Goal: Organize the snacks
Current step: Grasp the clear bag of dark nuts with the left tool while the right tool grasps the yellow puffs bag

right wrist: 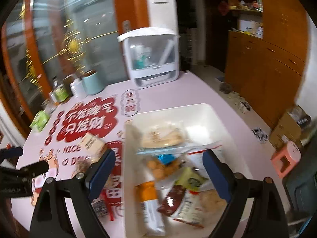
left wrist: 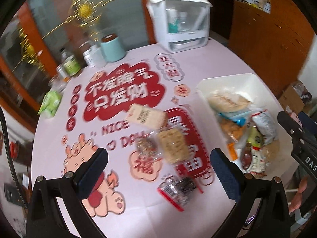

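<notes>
Both tools are released and hold nothing: the left tool [left wrist: 158, 170] hovers over loose snack packets on the pink worktop [left wrist: 138, 59], and the right tool [right wrist: 158, 172] hovers over the white bin [right wrist: 208, 115] standing near the worktop's right edge. The bin contains a heap of packets, among them a pale cracker bag [right wrist: 162, 136], an orange-and-white packet [right wrist: 150, 208] and a dark red packet [right wrist: 172, 200]. Outside the bin, just beside its left wall, lie a beige packet [left wrist: 146, 116], a rice-cake bar [left wrist: 173, 146] and a clear red-edged packet [left wrist: 178, 188]; their detail is blurred.
</notes>
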`<state>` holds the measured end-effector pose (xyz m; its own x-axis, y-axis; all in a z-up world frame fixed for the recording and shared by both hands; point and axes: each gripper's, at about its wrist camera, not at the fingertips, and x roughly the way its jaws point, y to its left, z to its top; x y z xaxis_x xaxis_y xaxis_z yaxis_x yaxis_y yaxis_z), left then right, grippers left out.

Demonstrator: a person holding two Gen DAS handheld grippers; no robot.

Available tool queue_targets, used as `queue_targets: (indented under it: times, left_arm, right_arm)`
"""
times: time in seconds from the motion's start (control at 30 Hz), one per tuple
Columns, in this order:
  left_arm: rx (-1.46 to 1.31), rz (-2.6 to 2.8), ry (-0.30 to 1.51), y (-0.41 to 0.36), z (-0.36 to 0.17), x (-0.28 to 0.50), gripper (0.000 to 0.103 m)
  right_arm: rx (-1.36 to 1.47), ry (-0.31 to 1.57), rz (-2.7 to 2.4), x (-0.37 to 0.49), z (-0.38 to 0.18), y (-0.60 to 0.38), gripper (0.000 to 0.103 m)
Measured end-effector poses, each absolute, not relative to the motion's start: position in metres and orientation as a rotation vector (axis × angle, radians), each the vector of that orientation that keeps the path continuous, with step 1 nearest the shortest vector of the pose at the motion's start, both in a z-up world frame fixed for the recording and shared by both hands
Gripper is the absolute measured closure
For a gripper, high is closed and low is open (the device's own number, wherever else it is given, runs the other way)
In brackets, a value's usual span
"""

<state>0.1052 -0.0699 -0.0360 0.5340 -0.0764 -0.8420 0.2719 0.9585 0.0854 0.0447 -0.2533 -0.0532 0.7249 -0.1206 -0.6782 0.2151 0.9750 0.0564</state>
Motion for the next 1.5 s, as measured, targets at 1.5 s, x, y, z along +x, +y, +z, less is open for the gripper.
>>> queue_targets:
  times: [1.5]
  left_arm:
    - [0.147, -0.3, 1.265, 0.024, -0.204, 0.214, 0.001]
  right_arm:
    - [0.187, 1.312, 0.026, 0.203, -0.218, -0.135, 0.043]
